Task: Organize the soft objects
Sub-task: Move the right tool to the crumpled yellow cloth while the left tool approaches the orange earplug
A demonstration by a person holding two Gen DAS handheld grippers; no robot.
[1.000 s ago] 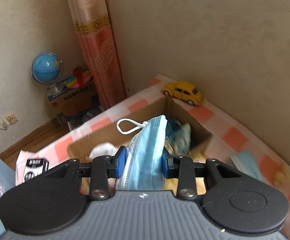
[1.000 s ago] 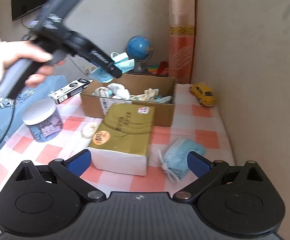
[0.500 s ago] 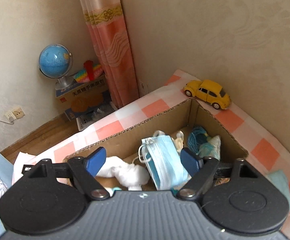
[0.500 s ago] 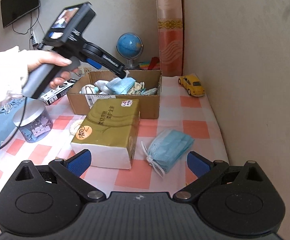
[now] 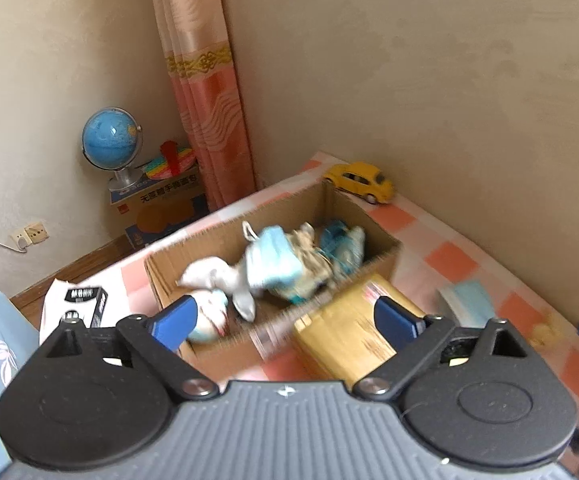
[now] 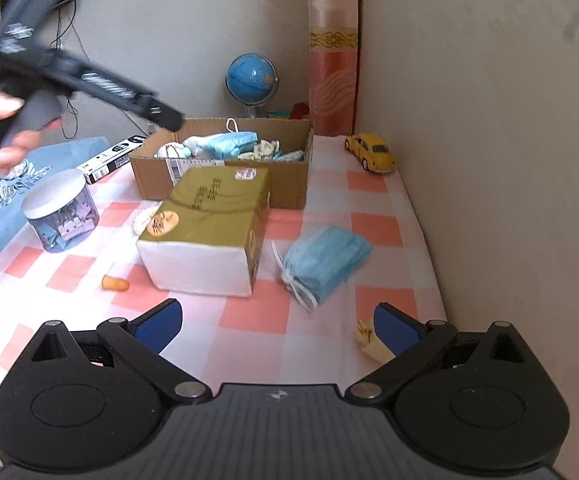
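Observation:
An open cardboard box (image 5: 225, 240) (image 6: 289, 184) on the checked tablecloth holds several soft items. Among them are a blue face mask (image 5: 273, 256) (image 6: 229, 142) and white cloth (image 5: 225, 280). My left gripper (image 5: 285, 320) hovers before and above the box, its jaws opening wide with nothing between them. In the right wrist view, the left gripper (image 6: 169, 114) is a blurred black tool in a hand near the box's left corner. A second bundle of blue masks (image 6: 325, 260) (image 5: 465, 300) lies on the table just ahead of my right gripper (image 6: 279, 324), which is open and empty.
A gold tissue pack (image 6: 209, 216) (image 5: 353, 332) lies in front of the box. A yellow toy car (image 6: 371, 152) stands by the wall at right. At left are a clear jar (image 6: 61, 212) and a black-and-white carton (image 6: 109, 160). A small orange piece (image 6: 115, 284) lies nearby.
The left gripper opened and let the blue mask drop into the box, then drew back from the box. The right gripper stayed open and drifted slightly.

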